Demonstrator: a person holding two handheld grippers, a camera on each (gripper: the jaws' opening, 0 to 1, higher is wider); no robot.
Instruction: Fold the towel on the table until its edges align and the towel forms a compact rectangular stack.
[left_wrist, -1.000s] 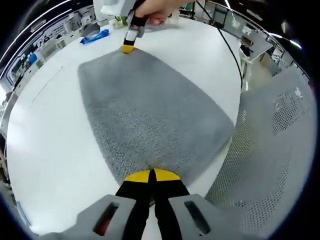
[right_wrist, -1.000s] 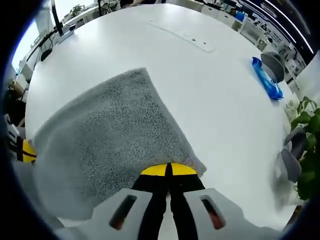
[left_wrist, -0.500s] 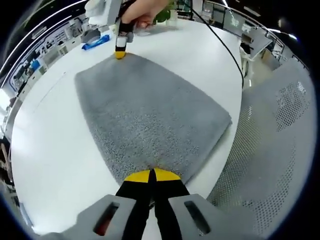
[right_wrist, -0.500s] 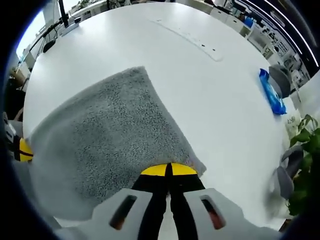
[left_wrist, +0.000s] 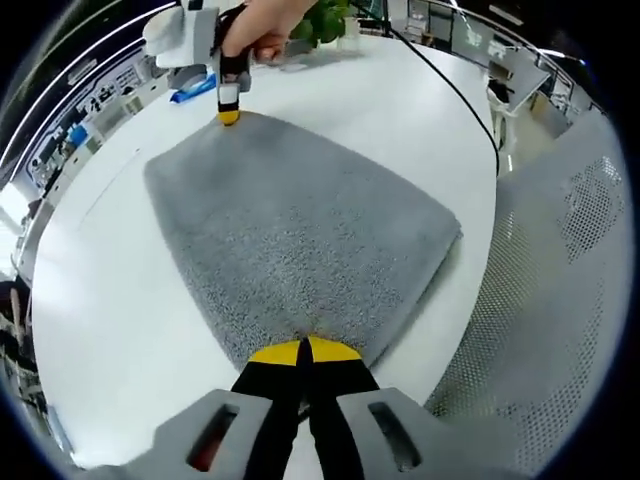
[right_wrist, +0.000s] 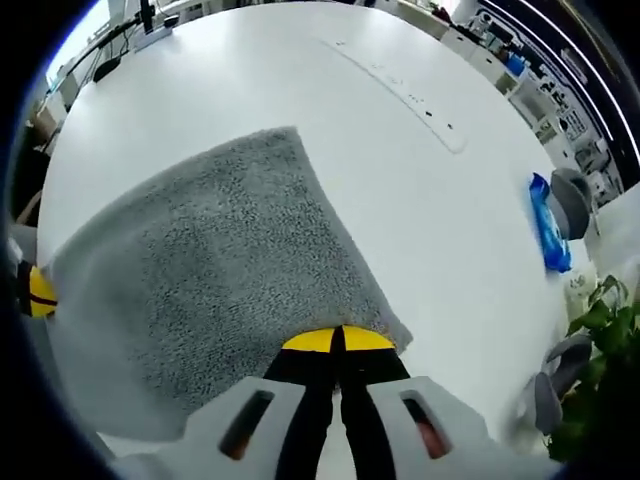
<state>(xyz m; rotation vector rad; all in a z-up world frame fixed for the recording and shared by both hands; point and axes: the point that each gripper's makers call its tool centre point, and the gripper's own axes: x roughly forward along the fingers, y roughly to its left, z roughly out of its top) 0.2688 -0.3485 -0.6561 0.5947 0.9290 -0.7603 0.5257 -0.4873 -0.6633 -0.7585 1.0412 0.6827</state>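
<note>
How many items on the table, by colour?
Grey: 1, the towel
Blue: 1, a packet, too small to identify
Green: 1, a plant at the table's edge
Total: 3

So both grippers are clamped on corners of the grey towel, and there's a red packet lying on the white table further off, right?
Nearly: the packet is blue, not red, as the right gripper view shows. The rest holds: the left gripper and the right gripper are each shut on a corner of the grey towel, which lies on the white table.
</note>
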